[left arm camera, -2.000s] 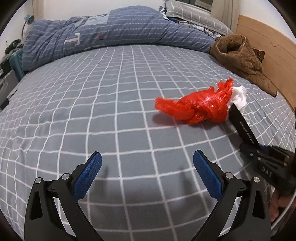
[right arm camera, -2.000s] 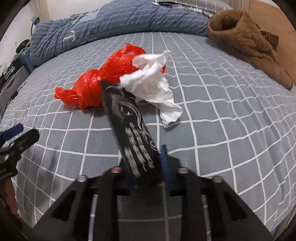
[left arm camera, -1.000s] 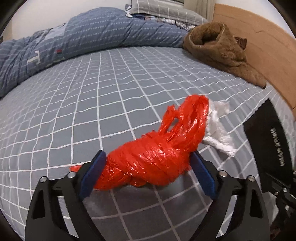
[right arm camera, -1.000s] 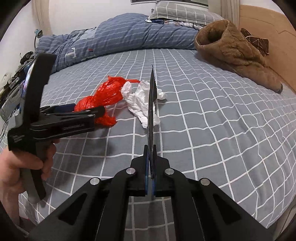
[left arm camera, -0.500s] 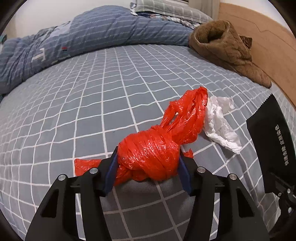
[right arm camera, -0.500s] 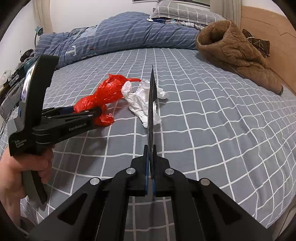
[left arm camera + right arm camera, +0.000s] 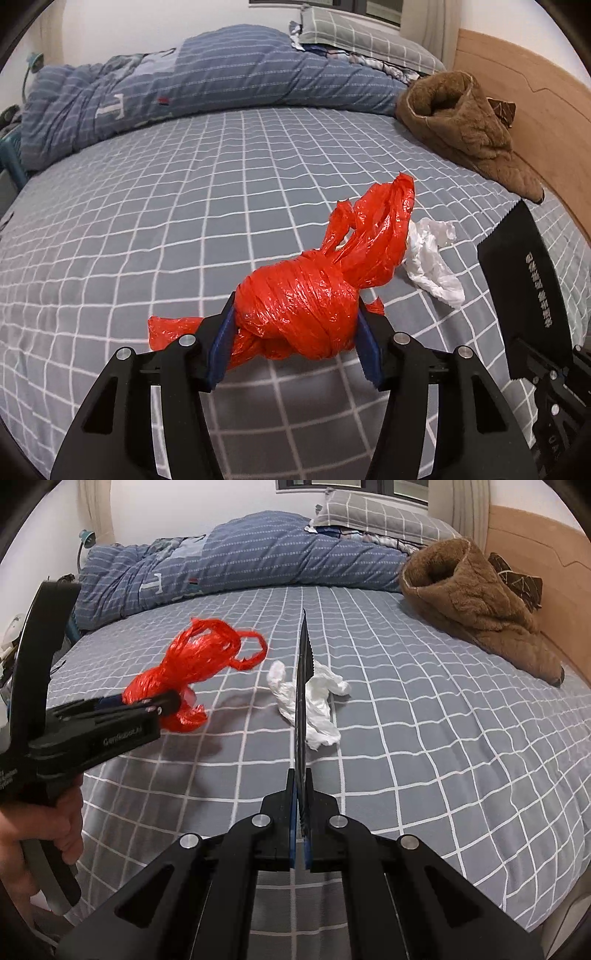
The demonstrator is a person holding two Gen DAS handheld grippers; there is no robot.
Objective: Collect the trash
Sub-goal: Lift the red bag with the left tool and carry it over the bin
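Now | left gripper point(image 7: 295, 328) clamps knotted, crinkled red bag point(image 7: 306, 306) | right gripper point(image 7: 301, 812) pinches flat black packet point(image 7: 302, 701)

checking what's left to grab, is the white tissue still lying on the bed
Yes, the crumpled white tissue lies on the grey checked bedsheet, untouched by either gripper.

1. The left claw point(image 7: 295, 339), wide open and short of the trash two seconds ago, is now closed on the knotted red plastic bag point(image 7: 306, 306), its blue pads pressing both sides of the knot.
2. The bag now hangs above the bed point(image 7: 406, 738), casting a shadow below it; earlier it lay on the sheet touching the white tissue point(image 7: 317, 701).
3. The tissue now lies apart from the bag, to its right.
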